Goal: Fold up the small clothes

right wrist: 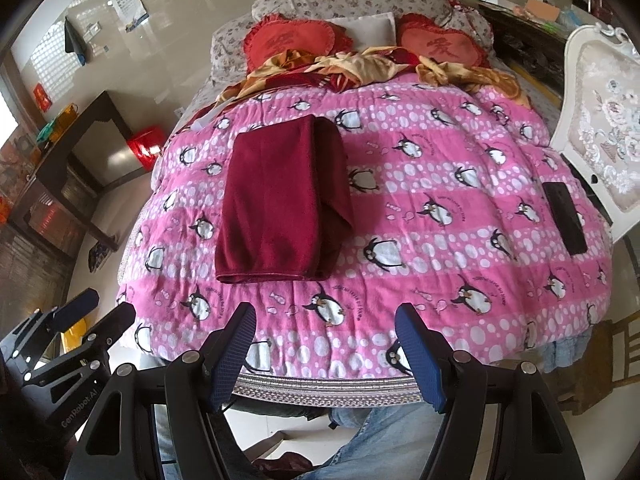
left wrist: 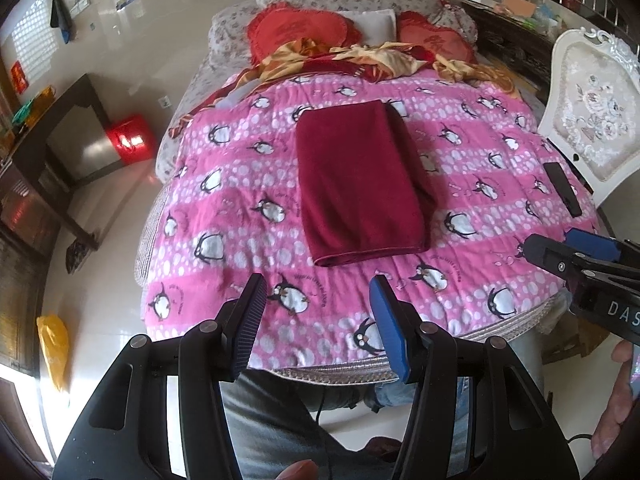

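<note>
The dark red garment (left wrist: 360, 184) lies folded into a long rectangle on the pink penguin quilt (left wrist: 240, 184), its near hem just ahead of the left gripper (left wrist: 316, 320) and a little up and to the left of the right gripper (right wrist: 326, 344). A second layer of the same cloth shows along its right edge. Neither gripper touches it. The left gripper hangs over the near edge of the bed with its jaws apart and nothing between them; the right gripper does likewise, jaws spread somewhat wider, also empty. Each gripper shows at the margin of the other's view, so they sit side by side. Well off to the right of both lies a black phone (right wrist: 566, 220) near the quilt's edge, beside a white ornate chair (right wrist: 604, 120). Far beyond the garment, at the head of the bed, a crumpled gold and red cloth (left wrist: 360, 58) sits before two red heart cushions (right wrist: 296, 42). Below the grippers the person's jeans (right wrist: 380, 436) show.
</note>
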The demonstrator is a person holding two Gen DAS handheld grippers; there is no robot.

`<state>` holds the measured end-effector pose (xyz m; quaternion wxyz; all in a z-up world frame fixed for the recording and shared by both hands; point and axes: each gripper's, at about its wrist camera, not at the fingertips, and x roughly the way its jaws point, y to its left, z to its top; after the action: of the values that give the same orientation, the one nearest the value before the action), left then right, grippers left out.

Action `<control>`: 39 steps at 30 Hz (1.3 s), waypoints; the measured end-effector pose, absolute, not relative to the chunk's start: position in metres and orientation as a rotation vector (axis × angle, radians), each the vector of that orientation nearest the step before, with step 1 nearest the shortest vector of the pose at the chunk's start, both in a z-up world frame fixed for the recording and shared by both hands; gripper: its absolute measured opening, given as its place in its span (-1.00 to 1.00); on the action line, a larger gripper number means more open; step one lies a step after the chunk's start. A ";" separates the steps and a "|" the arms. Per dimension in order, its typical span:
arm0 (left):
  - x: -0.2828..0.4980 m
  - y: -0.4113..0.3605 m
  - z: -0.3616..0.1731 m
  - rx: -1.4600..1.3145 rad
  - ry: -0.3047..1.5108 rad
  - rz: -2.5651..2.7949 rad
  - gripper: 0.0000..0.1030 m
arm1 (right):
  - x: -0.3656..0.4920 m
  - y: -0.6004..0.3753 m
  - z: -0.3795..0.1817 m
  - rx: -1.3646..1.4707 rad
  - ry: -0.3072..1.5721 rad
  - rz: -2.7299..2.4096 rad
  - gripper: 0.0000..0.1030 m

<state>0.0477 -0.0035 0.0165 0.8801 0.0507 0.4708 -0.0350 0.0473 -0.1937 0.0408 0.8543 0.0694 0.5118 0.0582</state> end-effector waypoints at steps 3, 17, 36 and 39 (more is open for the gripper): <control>0.047 -0.009 0.017 0.117 0.977 -0.093 0.04 | 0.046 -0.199 0.043 0.152 1.068 0.111 0.35; 0.045 -0.013 0.020 0.128 0.965 -0.102 0.04 | 0.047 -0.203 0.044 0.156 1.061 0.111 0.35; 0.047 -0.010 0.014 0.128 0.967 -0.071 0.04 | 0.054 -0.203 0.039 0.146 1.075 0.135 0.35; 0.048 -0.009 0.017 0.131 0.940 -0.054 0.04 | 0.058 -0.202 0.037 0.142 1.080 0.138 0.35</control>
<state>0.0477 -0.0088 0.0169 0.8892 0.0631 0.4524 -0.0261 0.0583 -0.2022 0.0368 0.8532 0.0673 0.5131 0.0654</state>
